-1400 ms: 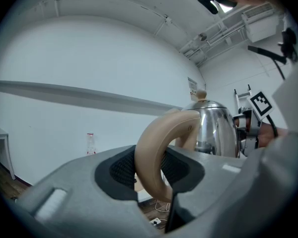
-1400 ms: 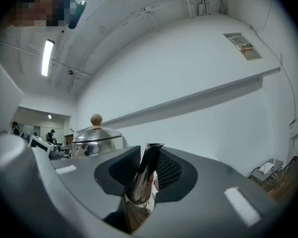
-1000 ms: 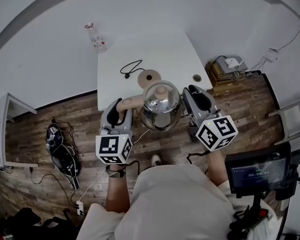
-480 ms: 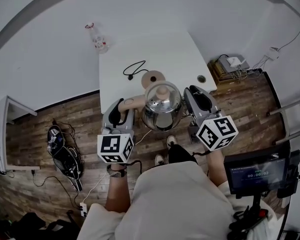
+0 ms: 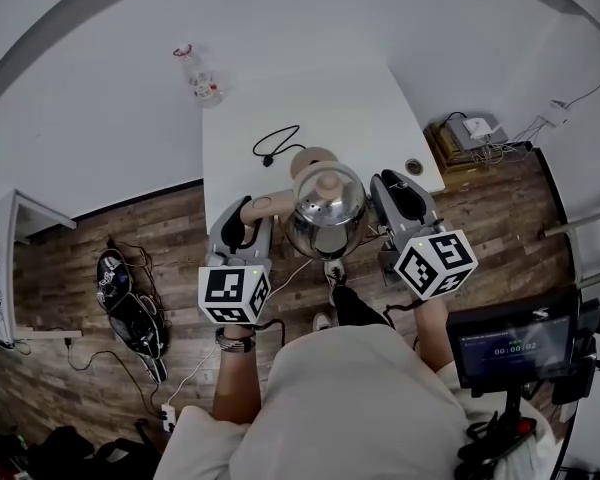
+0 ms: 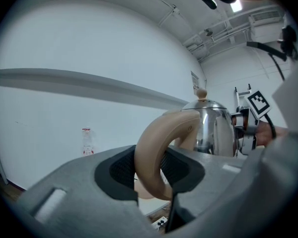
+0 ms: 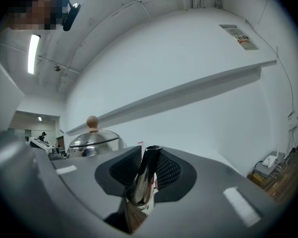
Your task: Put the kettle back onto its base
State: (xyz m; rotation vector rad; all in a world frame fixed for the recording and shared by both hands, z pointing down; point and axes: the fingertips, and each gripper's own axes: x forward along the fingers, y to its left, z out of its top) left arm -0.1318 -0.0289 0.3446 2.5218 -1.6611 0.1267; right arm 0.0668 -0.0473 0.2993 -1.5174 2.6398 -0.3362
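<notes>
One steel kettle (image 5: 325, 208), held in the air at the near edge of the table (image 5: 365, 118), just short of its round base (image 5: 310, 156). Left gripper (image 6: 150, 170) pinches the tan handle (image 6: 150, 135). Right gripper (image 7: 145, 172) pinches the spout (image 7: 149, 160). The red label on the bottle (image 5: 198, 76) is too small to read.

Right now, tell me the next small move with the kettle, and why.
Probably ease the kettle a little farther over the table until it hangs above the base, which peeks out just beyond it. The left gripper clamps the handle, the right gripper the spout, so both must travel together.
</notes>
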